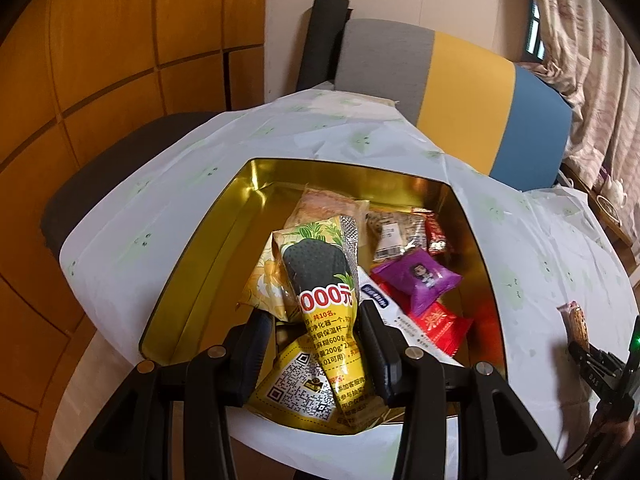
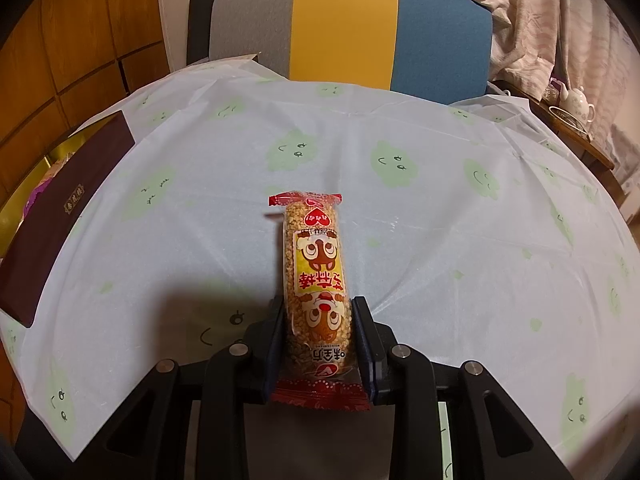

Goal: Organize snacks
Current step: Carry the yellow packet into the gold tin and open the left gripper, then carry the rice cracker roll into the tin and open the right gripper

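An open gold tin [image 1: 256, 184] stands on the table with several wrapped snacks in it, among them a purple packet [image 1: 416, 276] and a red one [image 1: 440, 328]. My left gripper [image 1: 314, 314] is over the tin's near side, shut on a yellow snack packet [image 1: 324, 276] with red and black print that sticks up between its fingers. My right gripper [image 2: 319, 304] is shut on a grain bar [image 2: 316, 264] in a clear wrapper with red ends, held above the tablecloth. In the left wrist view the bar [image 1: 576, 322] shows at the far right.
A white cloth with green prints [image 2: 400, 208] covers the round table. The tin's dark maroon side [image 2: 60, 216] is at the left edge of the right wrist view. A grey, yellow and blue chair [image 2: 344, 28] stands behind the table. A teapot [image 2: 574, 100] sits on a side table at right.
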`<move>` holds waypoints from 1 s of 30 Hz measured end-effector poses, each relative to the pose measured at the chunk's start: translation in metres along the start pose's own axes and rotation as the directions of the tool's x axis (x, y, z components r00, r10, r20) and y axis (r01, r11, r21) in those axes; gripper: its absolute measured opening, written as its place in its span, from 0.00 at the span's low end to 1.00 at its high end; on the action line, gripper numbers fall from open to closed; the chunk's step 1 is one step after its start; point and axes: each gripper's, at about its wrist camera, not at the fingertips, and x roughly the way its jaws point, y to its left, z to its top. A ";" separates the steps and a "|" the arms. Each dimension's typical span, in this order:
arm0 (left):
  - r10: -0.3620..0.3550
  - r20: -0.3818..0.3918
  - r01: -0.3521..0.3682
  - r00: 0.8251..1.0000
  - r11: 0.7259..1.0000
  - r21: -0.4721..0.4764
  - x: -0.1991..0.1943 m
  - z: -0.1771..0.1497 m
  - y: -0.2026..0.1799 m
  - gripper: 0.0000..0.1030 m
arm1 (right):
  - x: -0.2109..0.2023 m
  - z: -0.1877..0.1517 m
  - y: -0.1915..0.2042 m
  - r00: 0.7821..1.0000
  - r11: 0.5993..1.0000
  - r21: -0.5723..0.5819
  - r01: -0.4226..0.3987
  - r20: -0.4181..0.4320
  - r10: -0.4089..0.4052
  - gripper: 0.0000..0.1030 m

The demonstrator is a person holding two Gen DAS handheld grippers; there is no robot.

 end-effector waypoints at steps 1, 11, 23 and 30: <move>0.003 -0.001 -0.003 1.000 1.000 -0.005 0.000 0.000 0.001 0.44 | 0.000 0.000 0.000 1.000 1.000 0.001 0.000 0.001 0.000 0.31; -0.066 -0.061 0.061 0.996 0.995 -0.085 0.013 0.006 0.012 0.44 | -0.001 -0.001 0.000 1.000 1.000 0.008 -0.001 0.004 0.001 0.31; -0.109 -0.112 0.104 0.988 0.993 -0.052 0.054 0.048 -0.006 0.44 | -0.001 -0.001 -0.002 1.000 1.000 0.022 -0.009 0.008 0.009 0.31; -0.045 -0.209 0.042 0.977 0.999 -0.017 0.093 0.042 -0.010 0.44 | -0.001 -0.001 -0.002 1.000 1.000 0.027 -0.008 0.008 0.008 0.31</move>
